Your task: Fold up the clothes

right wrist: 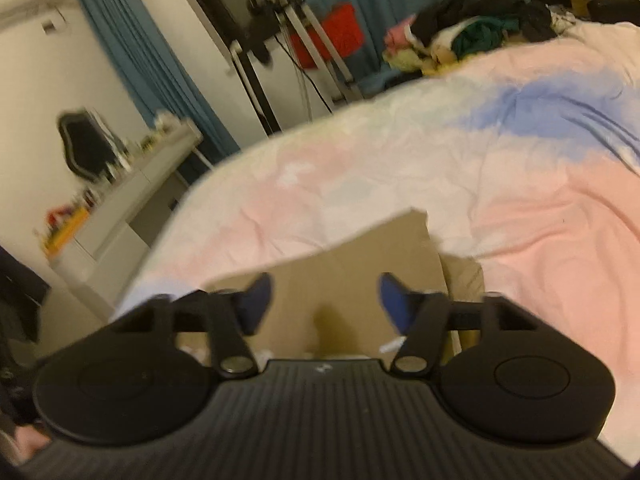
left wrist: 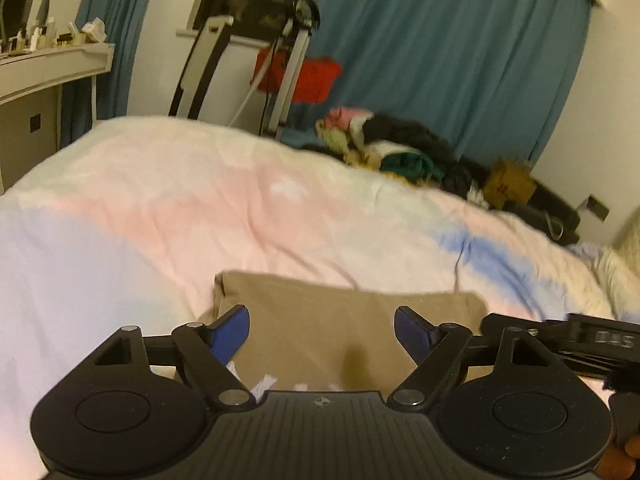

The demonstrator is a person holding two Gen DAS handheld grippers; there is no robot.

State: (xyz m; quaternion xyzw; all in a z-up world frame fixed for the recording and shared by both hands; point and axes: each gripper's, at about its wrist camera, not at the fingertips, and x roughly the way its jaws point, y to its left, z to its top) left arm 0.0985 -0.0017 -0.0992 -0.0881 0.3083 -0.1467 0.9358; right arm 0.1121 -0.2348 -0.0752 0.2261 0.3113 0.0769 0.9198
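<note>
A flat, folded tan cloth garment (left wrist: 340,320) lay on the near part of a pastel pink, blue and white bedspread (left wrist: 160,208). Both the left gripper (left wrist: 322,334) and right gripper (right wrist: 326,304) hovered over it, blue-padded fingers spread wide, holding nothing.

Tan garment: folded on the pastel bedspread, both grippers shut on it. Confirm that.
Not quite. The tan garment does lie folded on the pastel bedspread, but both grippers are open. The left wrist view shows the left gripper with its blue fingers spread apart over the cloth, and the right wrist view shows the right gripper the same.
</note>
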